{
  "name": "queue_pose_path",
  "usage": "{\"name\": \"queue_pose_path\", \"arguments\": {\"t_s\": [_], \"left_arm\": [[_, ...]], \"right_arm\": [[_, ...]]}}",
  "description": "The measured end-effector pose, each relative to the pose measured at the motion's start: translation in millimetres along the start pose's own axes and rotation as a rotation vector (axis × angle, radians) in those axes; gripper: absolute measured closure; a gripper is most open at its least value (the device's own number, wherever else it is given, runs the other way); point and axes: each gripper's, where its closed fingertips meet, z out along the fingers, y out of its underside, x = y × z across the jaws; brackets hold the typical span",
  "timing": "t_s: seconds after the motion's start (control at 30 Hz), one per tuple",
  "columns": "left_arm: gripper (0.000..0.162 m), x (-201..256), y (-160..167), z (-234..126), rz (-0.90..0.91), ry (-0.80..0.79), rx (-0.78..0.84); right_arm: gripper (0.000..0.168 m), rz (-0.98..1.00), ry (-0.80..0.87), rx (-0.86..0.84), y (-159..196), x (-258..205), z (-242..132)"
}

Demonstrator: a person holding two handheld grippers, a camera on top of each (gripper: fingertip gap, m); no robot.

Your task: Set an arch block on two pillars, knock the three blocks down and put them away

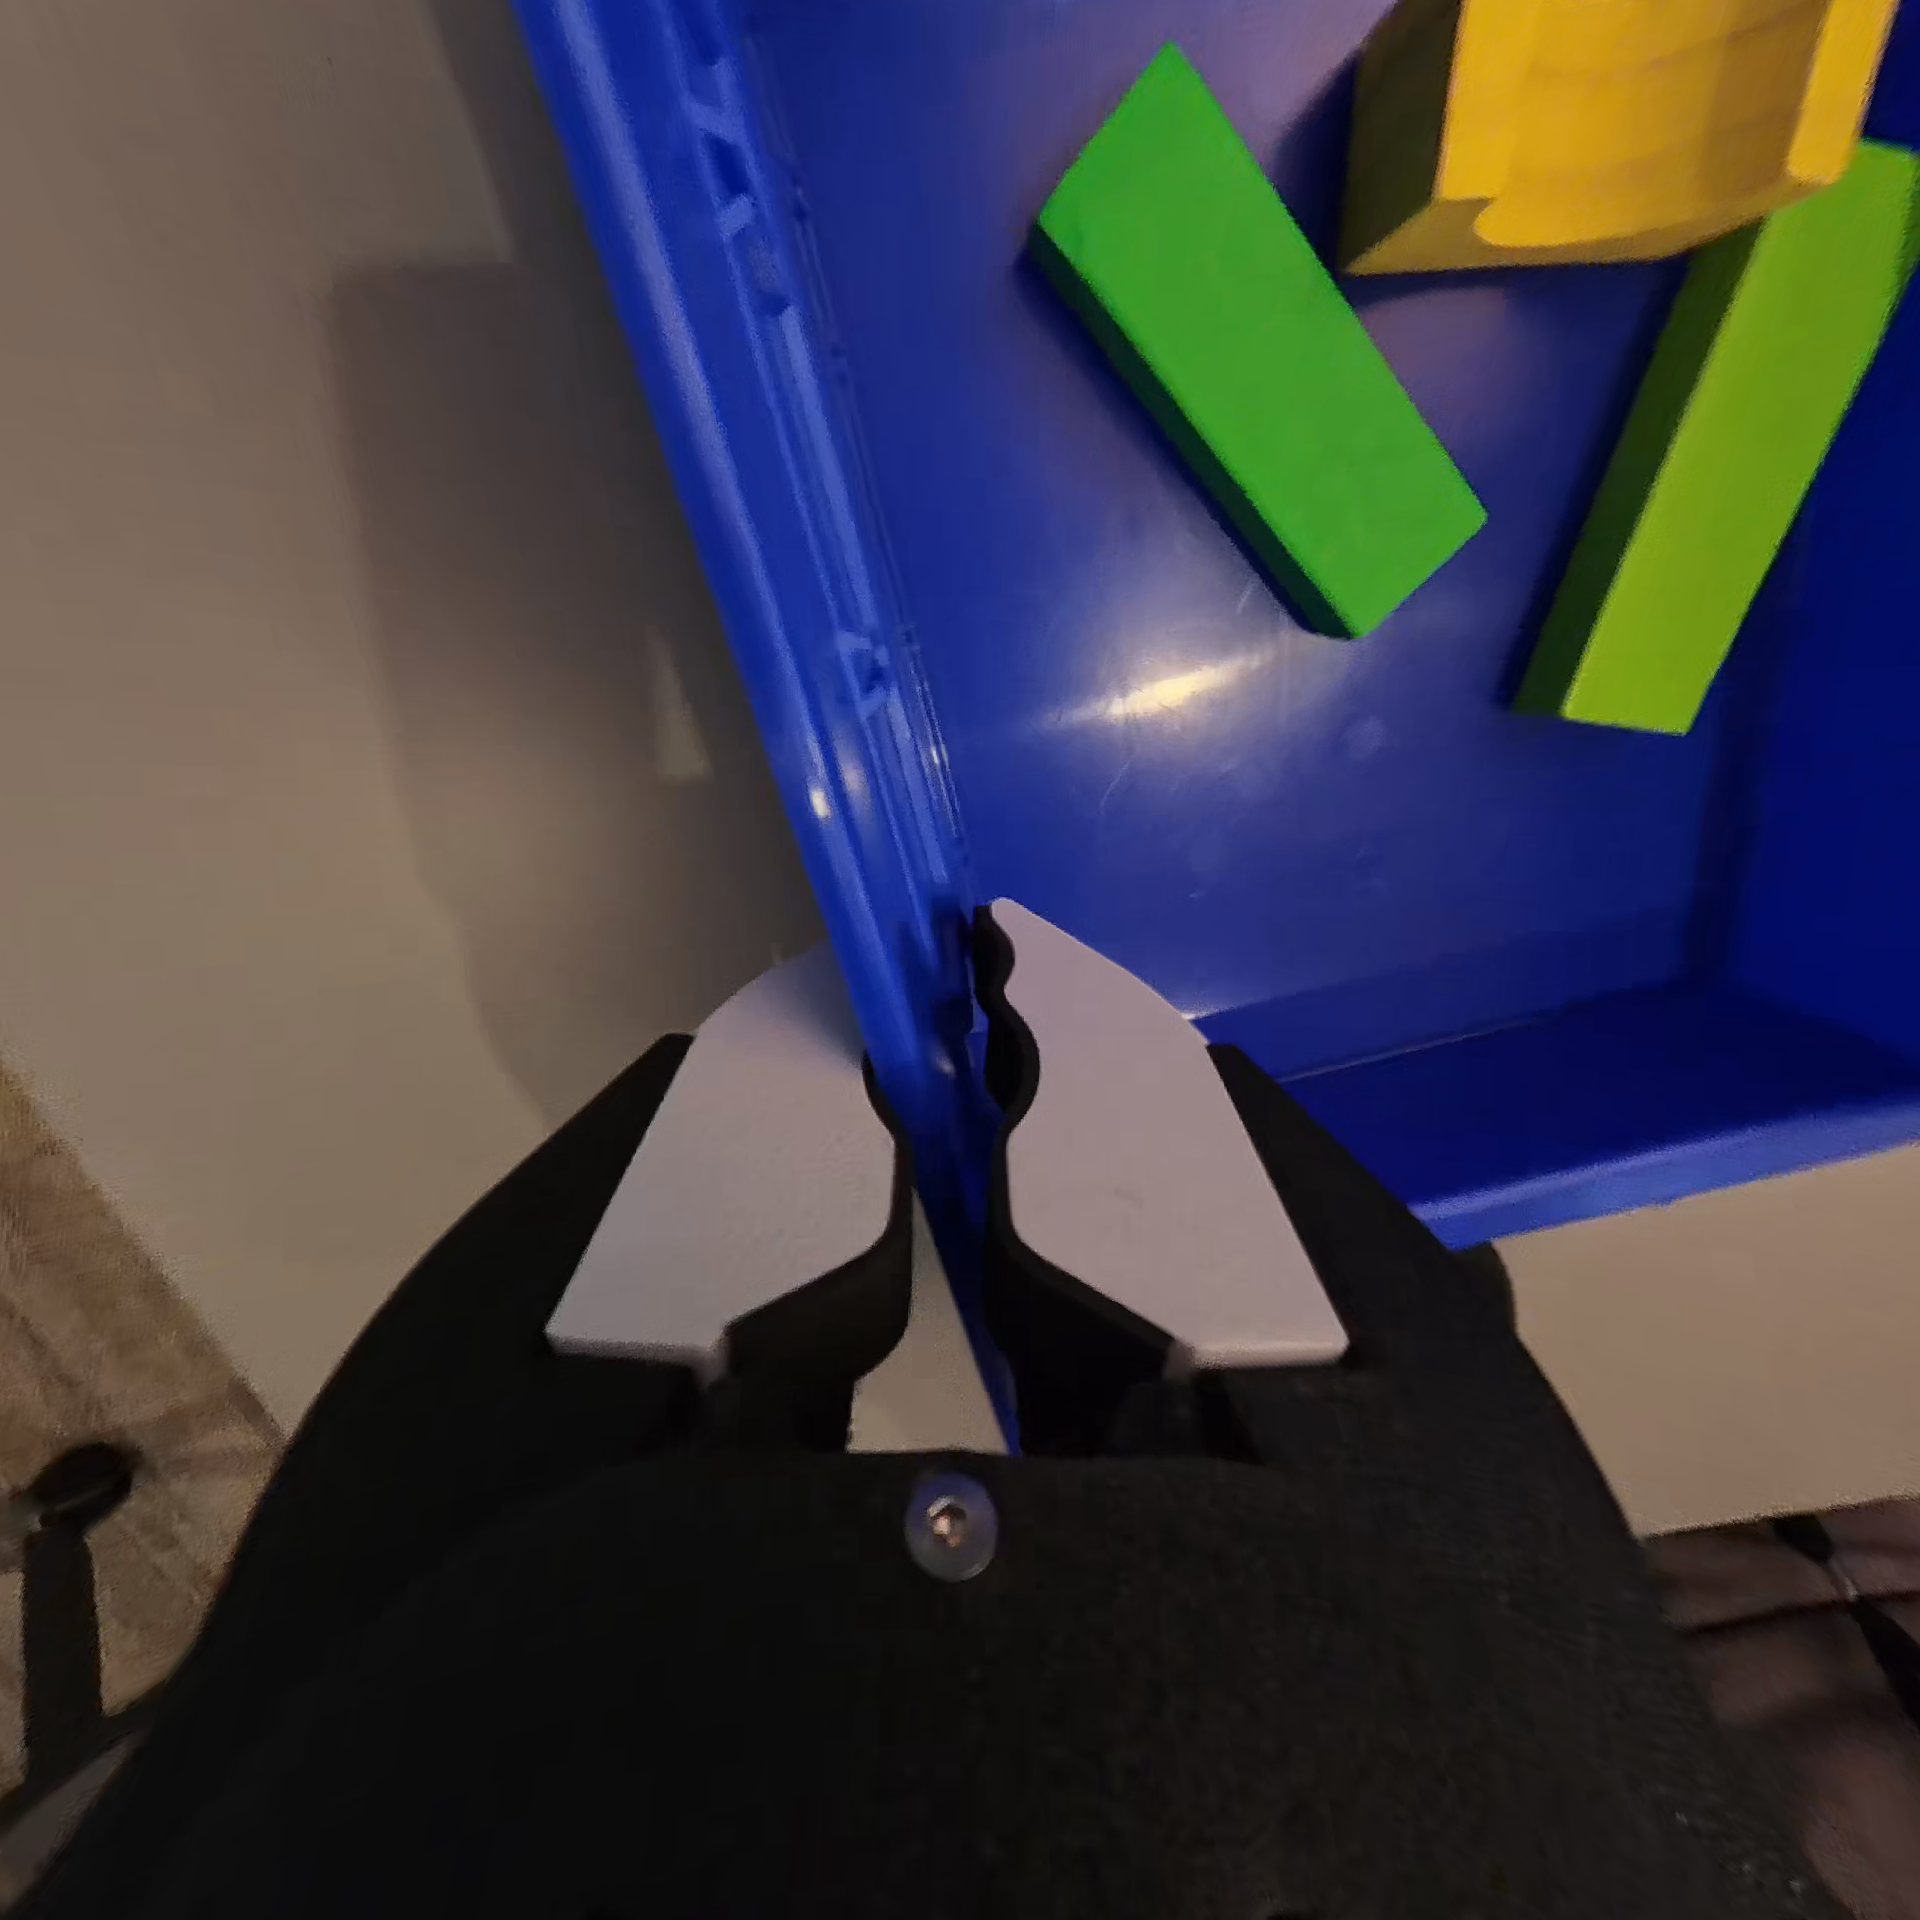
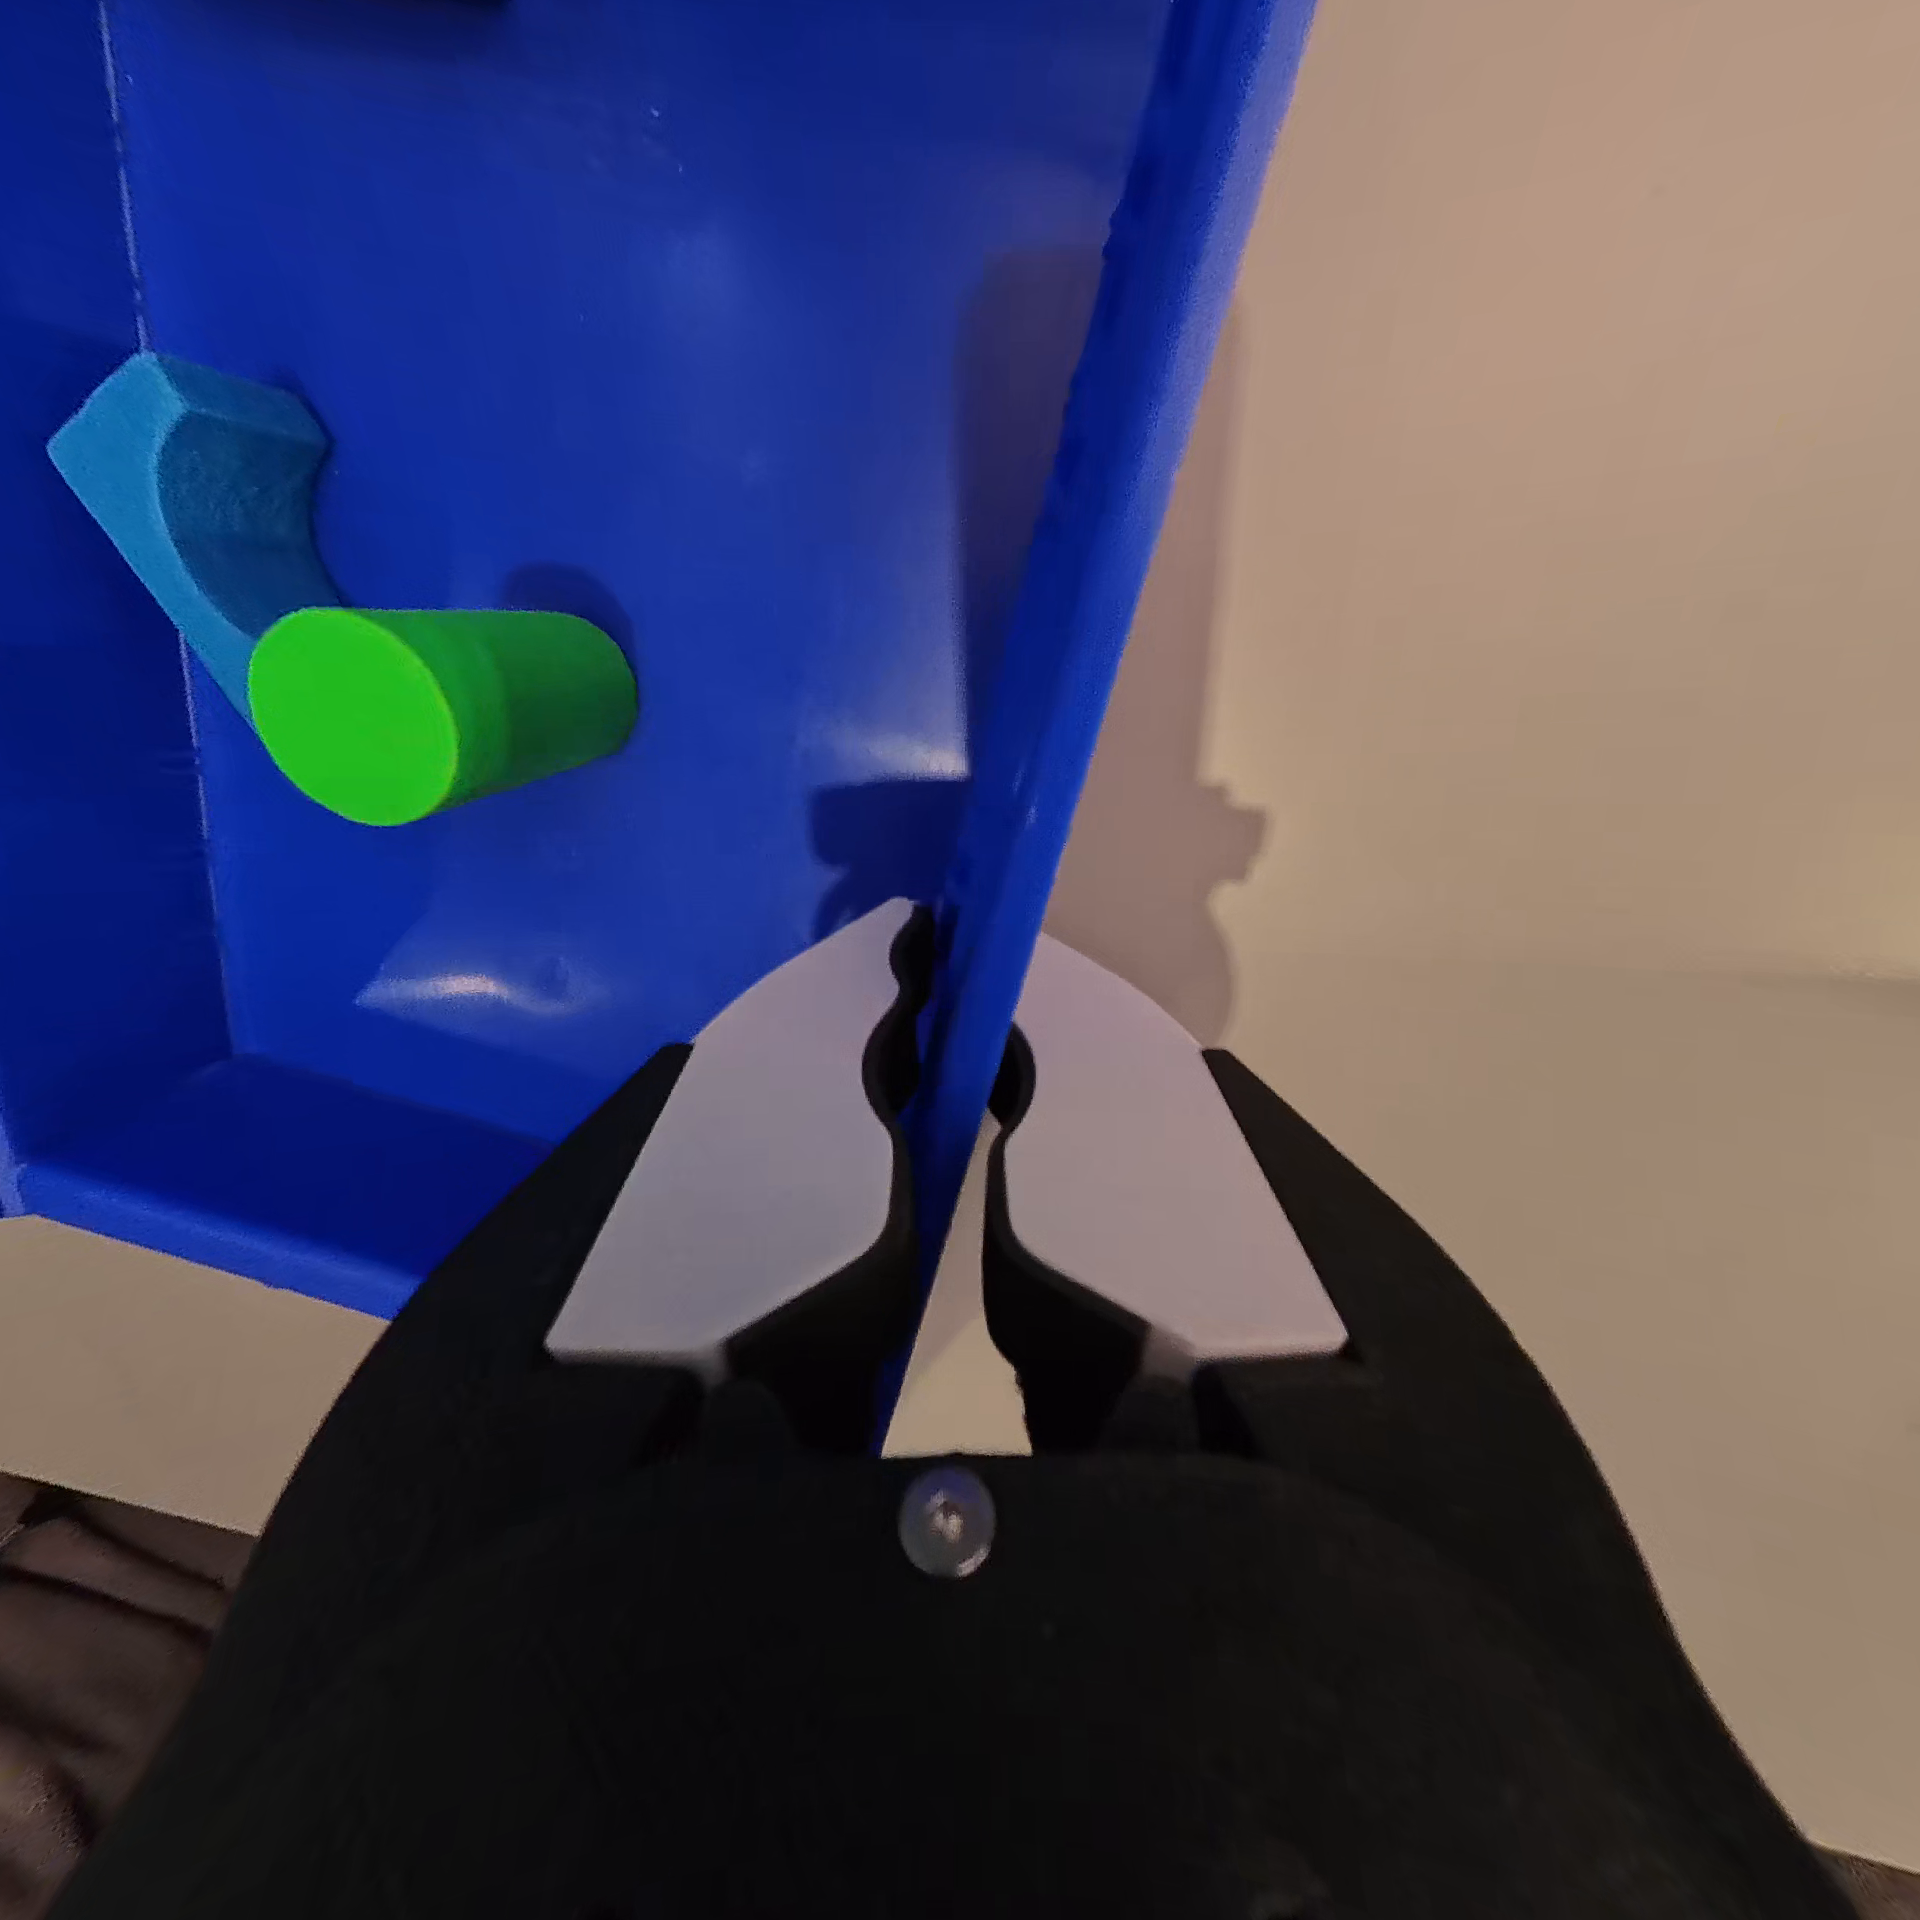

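A blue plastic bin (image 1: 1195,790) stands on a white table. My left gripper (image 1: 951,997) is shut on the bin's left wall. My right gripper (image 2: 951,997) is shut on the bin's right wall (image 2: 1081,623). In the left wrist view the bin holds a dark green flat block (image 1: 1257,343), a lighter green long block (image 1: 1714,468) and a yellow arch block (image 1: 1621,114) resting partly on it. In the right wrist view the bin holds a light blue arch block (image 2: 197,499) and a green cylinder (image 2: 426,707) lying on its side against it.
The white table top (image 1: 364,623) lies left of the bin, with its front edge near the bottom of both views. In the right wrist view the table (image 2: 1558,831) extends right of the bin. A beige floor patch (image 1: 94,1299) shows at lower left. Across from one pair of fingers to the other is roughly 75 centimetres.
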Motion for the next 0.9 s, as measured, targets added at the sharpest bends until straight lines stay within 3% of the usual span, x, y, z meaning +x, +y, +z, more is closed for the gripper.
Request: {"name": "queue_pose_path", "arguments": {"t_s": [0.13, 0.43, 0.53, 0.67, 0.8, 0.9], "left_arm": [[0.144, 41, -10, 5, 0.130, 0.034, -0.019], [0.126, 109, -12, 10, 0.303, -0.024, -0.100], [0.121, 132, -13, 12, 0.366, -0.045, -0.105], [0.115, 173, -7, 13, 0.425, 0.046, -0.113], [0.104, 182, -1, 11, 0.459, 0.052, -0.132], [0.113, 187, -4, 2, 0.417, 0.181, -0.103]], "right_arm": [[0.159, -0.041, 0.064, -0.020, -15, -33, 8], [0.158, -0.173, 0.008, -0.028, -31, -126, 25], [0.155, -0.210, 0.058, -0.014, -35, -135, 27], [0.154, -0.233, 0.047, -0.007, -38, -138, 29], [0.154, -0.219, 0.040, -0.008, -39, -138, 29], [0.158, -0.201, 0.006, -0.018, -40, -140, 30]]}}
